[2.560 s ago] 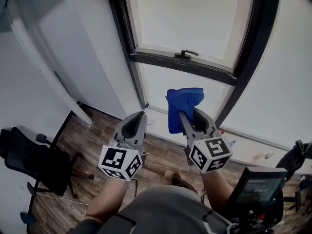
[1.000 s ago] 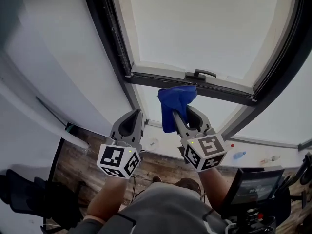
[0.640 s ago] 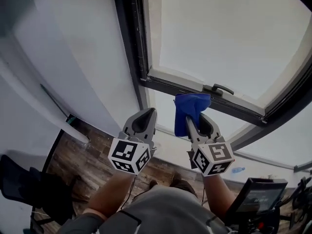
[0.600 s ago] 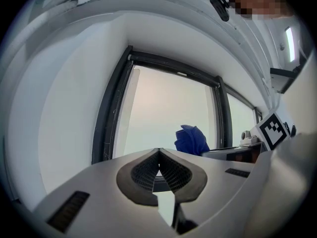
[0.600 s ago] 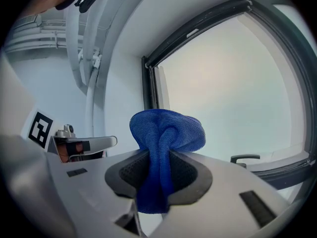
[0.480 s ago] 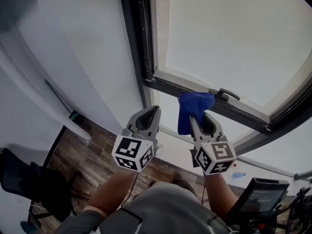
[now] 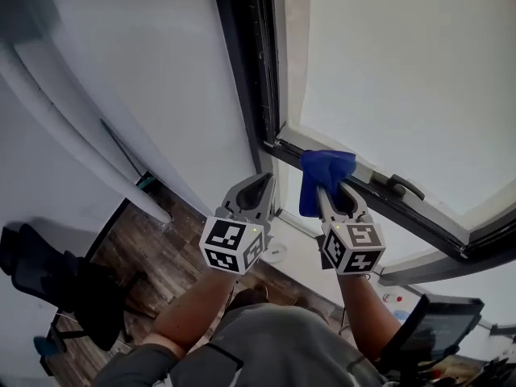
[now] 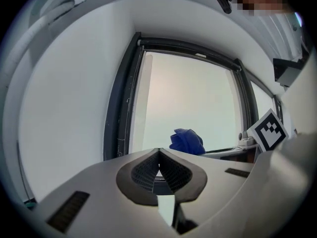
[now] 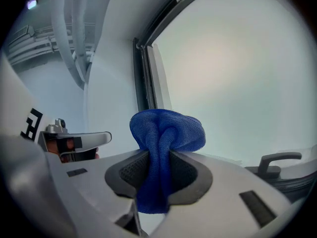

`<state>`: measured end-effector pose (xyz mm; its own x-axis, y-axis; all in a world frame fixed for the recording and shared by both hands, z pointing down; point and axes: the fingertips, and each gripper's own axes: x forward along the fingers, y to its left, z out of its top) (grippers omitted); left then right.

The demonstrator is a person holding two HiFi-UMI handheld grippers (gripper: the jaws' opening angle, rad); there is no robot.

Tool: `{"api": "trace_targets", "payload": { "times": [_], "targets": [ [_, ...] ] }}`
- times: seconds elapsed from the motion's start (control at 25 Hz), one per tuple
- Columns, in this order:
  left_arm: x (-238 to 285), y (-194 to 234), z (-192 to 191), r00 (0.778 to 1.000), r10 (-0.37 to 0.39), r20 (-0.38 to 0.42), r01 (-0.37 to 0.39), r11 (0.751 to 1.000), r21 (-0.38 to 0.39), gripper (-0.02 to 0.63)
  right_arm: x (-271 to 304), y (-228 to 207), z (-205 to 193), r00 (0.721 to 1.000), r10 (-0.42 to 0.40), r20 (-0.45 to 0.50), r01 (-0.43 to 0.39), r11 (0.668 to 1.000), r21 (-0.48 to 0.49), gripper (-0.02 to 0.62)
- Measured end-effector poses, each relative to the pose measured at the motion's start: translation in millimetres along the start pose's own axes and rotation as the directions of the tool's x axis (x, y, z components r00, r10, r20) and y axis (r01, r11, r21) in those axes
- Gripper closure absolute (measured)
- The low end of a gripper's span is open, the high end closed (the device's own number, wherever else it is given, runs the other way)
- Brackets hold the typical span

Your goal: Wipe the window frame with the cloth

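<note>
Right gripper (image 9: 158, 155): jaws clamped tight on a bunched blue cloth (image 9: 166, 128). A rounded wad of it stands proud of the fingertips and a tail hangs down behind them. Grip looks firm, with plenty of fabric forward to work with.

Left gripper (image 8: 158, 155): jaws together, nothing in them. It is held just beside the right one at about the same height, taking no part.

Change over the last couple of seconds: the cloth was hanging in the air below the cross rail. It has since been carried up and leftward, past the window handle (image 7: 401, 186). The wad now sits at the pale lower rail of the sash, just right of the corner where that rail meets the dark upright of the window frame (image 7: 258, 71). The handle lies to the right of the cloth, apart from it. The head view has swung the same way, so the upright fills more of it than before.

The wad seems to be touching the rail. Actual pressure can't be confirmed from here.

Reading: the approach looks finished and wiping is at its start or about to begin, with most of the frame yet to be covered. From the corner, a stroke could go right along the rail or up the upright. Going right, the handle stands in the path and could snag the cloth.

Beyond: wooden floor (image 7: 161, 248) and a dark chair (image 7: 72, 289) far below, to the left.
</note>
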<state>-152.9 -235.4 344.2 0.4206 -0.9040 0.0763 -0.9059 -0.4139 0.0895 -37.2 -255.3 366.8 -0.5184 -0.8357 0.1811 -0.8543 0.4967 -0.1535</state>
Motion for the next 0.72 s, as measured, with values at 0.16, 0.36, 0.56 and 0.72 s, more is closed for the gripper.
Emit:
{"api": "trace_targets", "payload": {
  "times": [0.16, 0.36, 0.56, 0.72],
  "targets": [
    [19.7, 31.2, -9.6, 1.000, 0.008, -0.011, -0.008, 1.000, 0.014, 0.598, 53.2, 1.7, -11.1, 0.999, -0.008, -0.035, 0.007, 1.000, -0.017, 0.474],
    [39.2, 70.0, -15.9, 1.000, -0.011, -0.021, 0.012, 0.999, 0.033, 0.598, 121.2, 8.8, -26.2, 0.996, -0.034, -0.087, 0.032, 0.999, -0.027, 0.472],
    [56.4, 91.5, -31.5, 0.997, -0.049, -0.064, 0.052, 0.998, 0.042, 0.598, 182.0, 12.6, -42.4, 0.989, -0.063, -0.133, 0.060, 0.998, -0.023, 0.472],
    [63.4, 102.0, -41.8, 0.992, -0.082, -0.095, 0.087, 0.995, 0.042, 0.598, 220.9, 11.2, -56.2, 0.981, -0.094, -0.170, 0.092, 0.996, -0.018, 0.472]
  ]
}}
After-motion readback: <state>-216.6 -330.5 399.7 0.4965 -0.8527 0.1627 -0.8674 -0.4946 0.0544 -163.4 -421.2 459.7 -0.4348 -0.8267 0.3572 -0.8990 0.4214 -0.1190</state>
